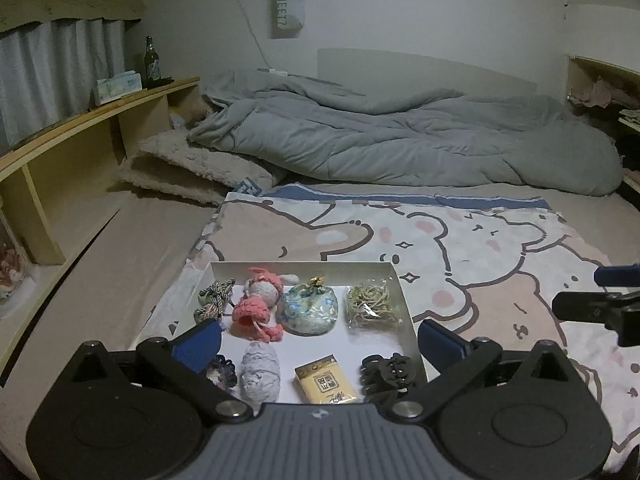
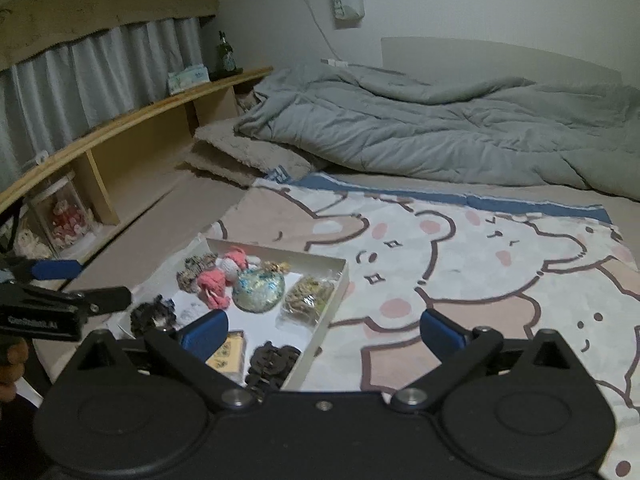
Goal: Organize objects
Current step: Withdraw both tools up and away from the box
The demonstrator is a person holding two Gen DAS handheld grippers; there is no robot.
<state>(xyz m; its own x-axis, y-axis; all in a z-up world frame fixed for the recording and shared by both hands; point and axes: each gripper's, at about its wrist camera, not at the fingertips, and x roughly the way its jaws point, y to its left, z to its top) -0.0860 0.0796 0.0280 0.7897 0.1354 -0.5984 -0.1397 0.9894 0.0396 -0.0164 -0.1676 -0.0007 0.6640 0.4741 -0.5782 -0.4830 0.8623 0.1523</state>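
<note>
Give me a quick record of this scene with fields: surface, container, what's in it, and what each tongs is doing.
surface: cartoon bear blanket on a bed
container: shallow white box
contents: pink crochet doll, blue floral pouch, rubber bands bag, black hair claw, yellow packet
left tongs: open, empty, over box
right tongs: open, empty

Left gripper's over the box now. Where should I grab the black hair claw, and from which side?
Grip the black hair claw across its narrow middle spine, coming straight down with the open left gripper. It lies flat in the white box's near right corner, teeth splayed outward, so the ends would likely slip or snag.
</note>
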